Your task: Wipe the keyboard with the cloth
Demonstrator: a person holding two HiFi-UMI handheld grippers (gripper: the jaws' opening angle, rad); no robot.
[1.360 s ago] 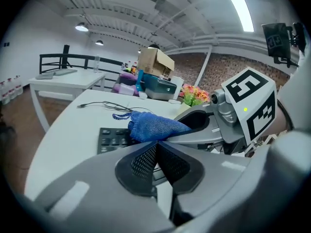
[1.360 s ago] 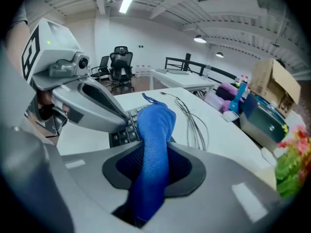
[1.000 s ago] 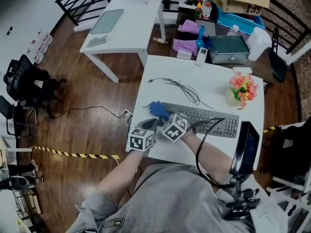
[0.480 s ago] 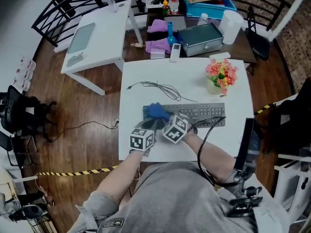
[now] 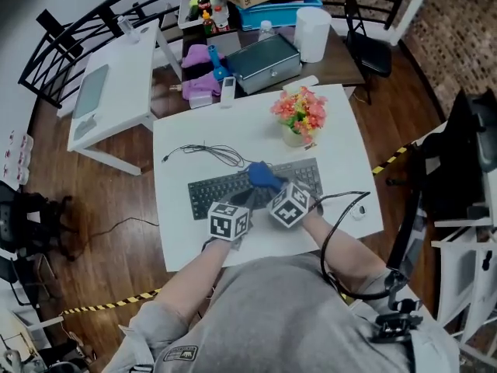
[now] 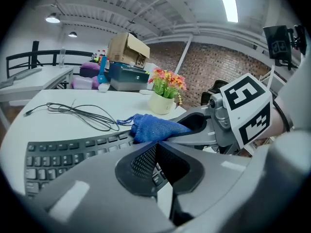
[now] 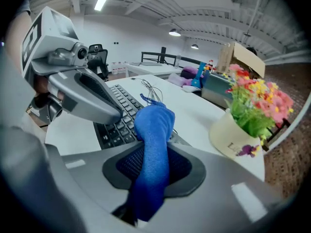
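The white table (image 5: 334, 142) carries the black keyboard (image 5: 213, 191), which lies across it in front of the person.

Both grippers hang over the keyboard's near edge, close side by side.
- **Right gripper:** the right gripper (image 7: 154, 152) has its jaws closed onto the blue cloth (image 7: 154, 125). They are held partly apart by the bunched fabric pinched between the pads.
- **Left gripper:** the left gripper (image 6: 155, 147) has its jaws pressed together with nothing between them. It hovers just above the keys beside its partner and takes no part in the wipe.

A flower pot (image 5: 293, 134) stands just behind the keyboard's right end. A thin black cable (image 5: 206, 152) is looped behind the keyboard's left half. Neither touches it.

The free end of the cloth reaches forward from the right jaws. It appears to rest on the keys a little right of the keyboard's middle, toward its far rows.

The task looks under way rather than finished. The cloth is picked up, gripped and down on the keys, so the fetching part is done. The keys show no dust or streaks, so I cannot tell how much of the keyboard is already covered. To my eye, the long left stretch and the far right end lie well clear of the cloth. They would need passes unless they have had them.
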